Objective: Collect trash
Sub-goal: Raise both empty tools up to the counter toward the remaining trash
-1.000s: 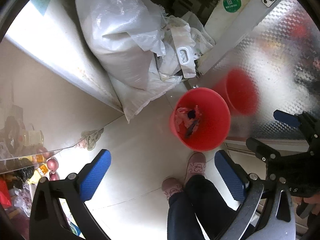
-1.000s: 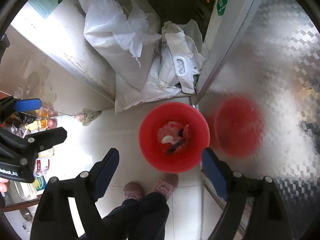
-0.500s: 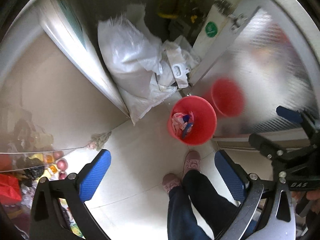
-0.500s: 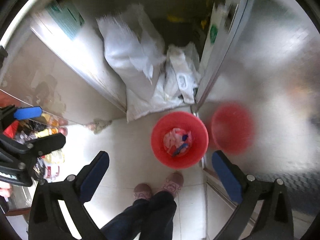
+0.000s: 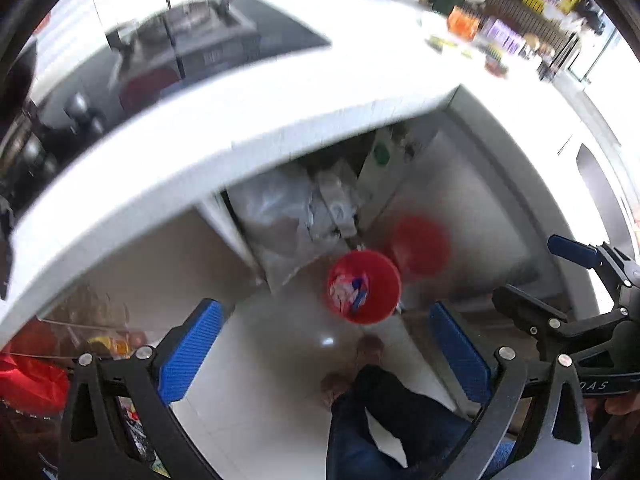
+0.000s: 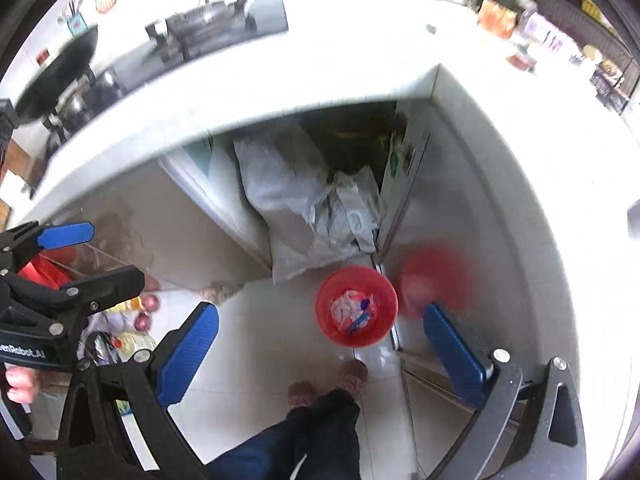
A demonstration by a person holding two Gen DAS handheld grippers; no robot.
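The left gripper is spread wide with nothing between its blue pads. The right gripper is equally wide and empty; it also shows at the right edge of the left wrist view, and the left one at the left edge of the right wrist view.

Well below both sits one red bucket on the pale tiled floor, seen between the fingers of each gripper and touching neither. It holds the trash: crumpled pink-and-white wrapping with a blue piece on top. A blurred red reflection of the bucket shows on the shiny metal door just beside it.

Behind the bucket, in the open cabinet, lie white sacks; their number is unclear. Two slippered feet stand near the bucket. Above runs a white countertop carrying a stove.
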